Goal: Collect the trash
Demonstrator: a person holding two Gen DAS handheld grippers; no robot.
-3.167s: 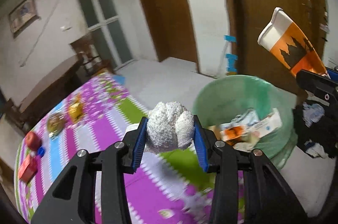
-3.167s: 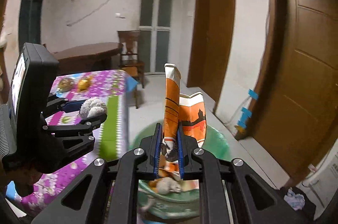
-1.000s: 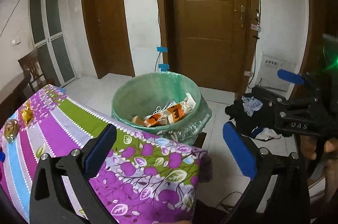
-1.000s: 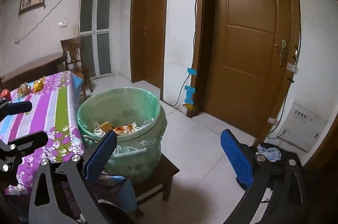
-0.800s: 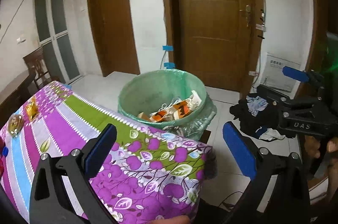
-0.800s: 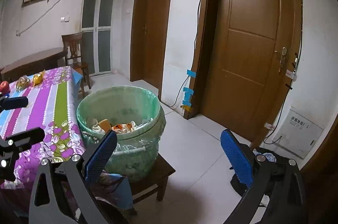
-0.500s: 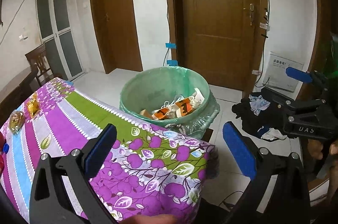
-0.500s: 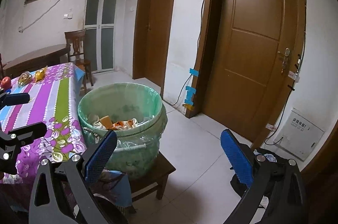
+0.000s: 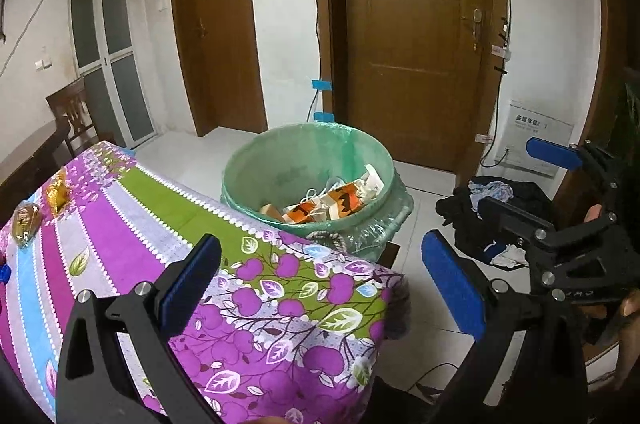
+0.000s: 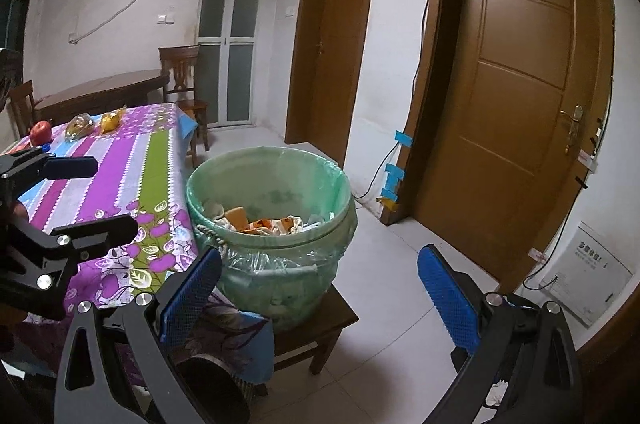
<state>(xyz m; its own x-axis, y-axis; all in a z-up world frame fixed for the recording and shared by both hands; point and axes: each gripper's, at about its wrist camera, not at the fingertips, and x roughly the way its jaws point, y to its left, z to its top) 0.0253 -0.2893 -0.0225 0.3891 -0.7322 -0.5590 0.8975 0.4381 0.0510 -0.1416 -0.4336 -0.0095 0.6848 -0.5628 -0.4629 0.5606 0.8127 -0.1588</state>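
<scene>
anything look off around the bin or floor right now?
One oddity: a heap of dark clothes lies on the floor by the door, right of the trash bin. The bin stands upright on a low wooden stool, its trash inside, nothing spilled. Left gripper and right gripper are both open and empty.

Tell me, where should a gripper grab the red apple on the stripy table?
Probably across the red apple's round middle, coming down from above. It sits on the table with a blue cap and a wrapped snack close beside it, so sideways fingers might bump them. Its top is hard to see from here.
</scene>
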